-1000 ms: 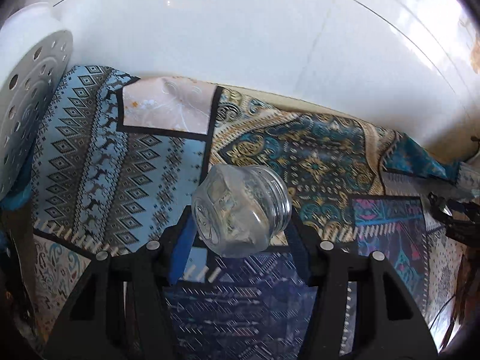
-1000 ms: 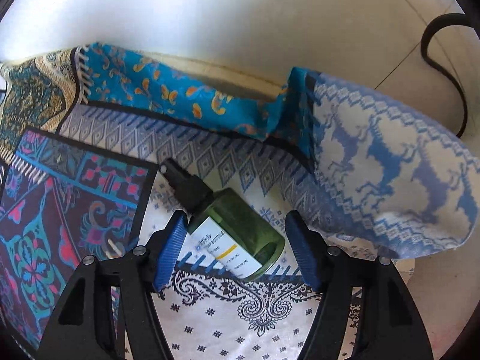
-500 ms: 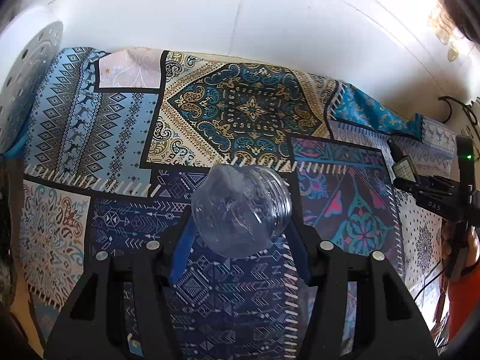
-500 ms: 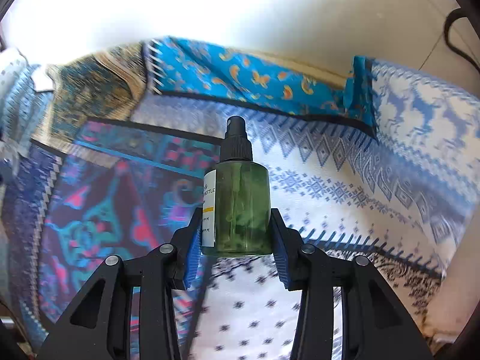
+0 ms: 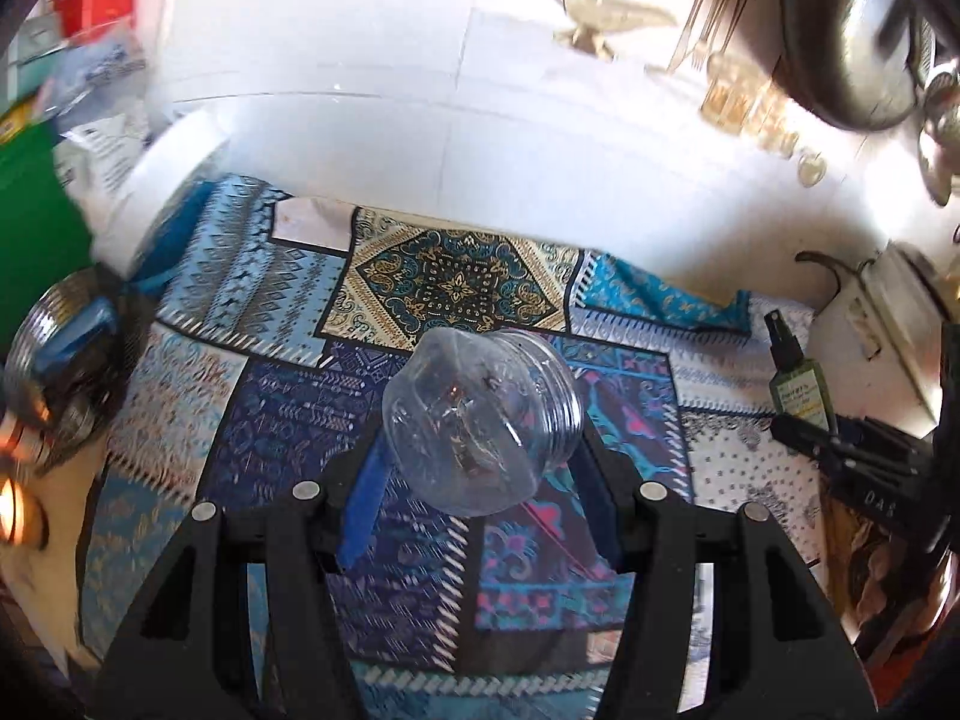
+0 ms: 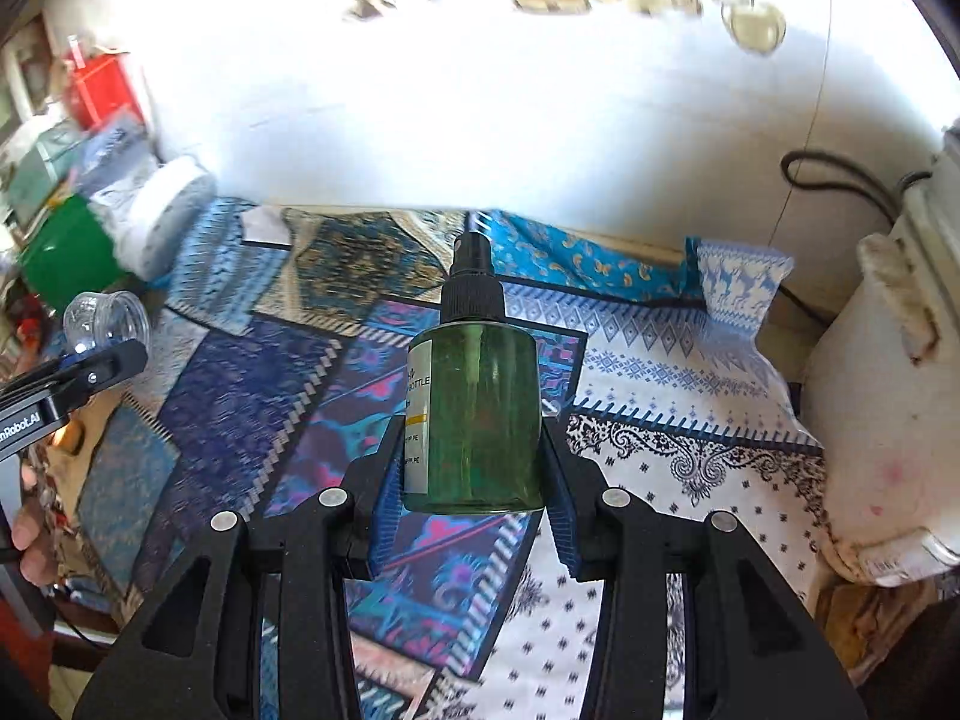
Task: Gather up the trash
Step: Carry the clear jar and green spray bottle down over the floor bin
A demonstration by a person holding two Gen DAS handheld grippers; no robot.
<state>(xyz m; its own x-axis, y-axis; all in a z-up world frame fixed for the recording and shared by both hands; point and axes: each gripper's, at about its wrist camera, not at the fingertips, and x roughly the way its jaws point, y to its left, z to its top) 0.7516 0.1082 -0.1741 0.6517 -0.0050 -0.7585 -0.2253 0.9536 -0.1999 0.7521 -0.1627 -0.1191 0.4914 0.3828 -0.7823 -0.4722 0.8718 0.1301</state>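
from the left wrist view, the left gripper [image 5: 477, 474] holds a clear plastic jar [image 5: 483, 420] between its blue-padded fingers [image 5: 363, 504]. the jar is tilted, its threaded open mouth turned toward the upper right and its rounded base toward the camera. both fingers press on its sides, and it hangs in the air above a patchwork cloth [image 5: 288, 408] of blue, teal and purple patterns that covers the surface below. at the far left edge of this view sit a green container [image 5: 30, 228] and a white perforated object [image 5: 162, 180], both blurred. a white wall rises behind the cloth. to the right in the same view, the right gripper [image 5: 840, 438] appears from the side, carrying a green spray bottle [image 5: 801, 387] with a black nozzle.

from the right wrist view, the left gripper [image 6: 90, 354] shows at the far left edge with the small clear jar [image 6: 108, 315] at its tip. in the centre, the right gripper [image 6: 474, 498] grips the green spray bottle [image 6: 477, 414] upright, black nozzle pointing away from the camera. its fingers [image 6: 384, 510] clamp the lower part of the bottle from both sides, and a white label with partly readable print faces left. the bottle is lifted clear of the cloth [image 6: 660, 372]. at the right edge stands a white boxy object [image 6: 888, 396], with a dark cable [image 6: 840, 174] against the wall behind it.
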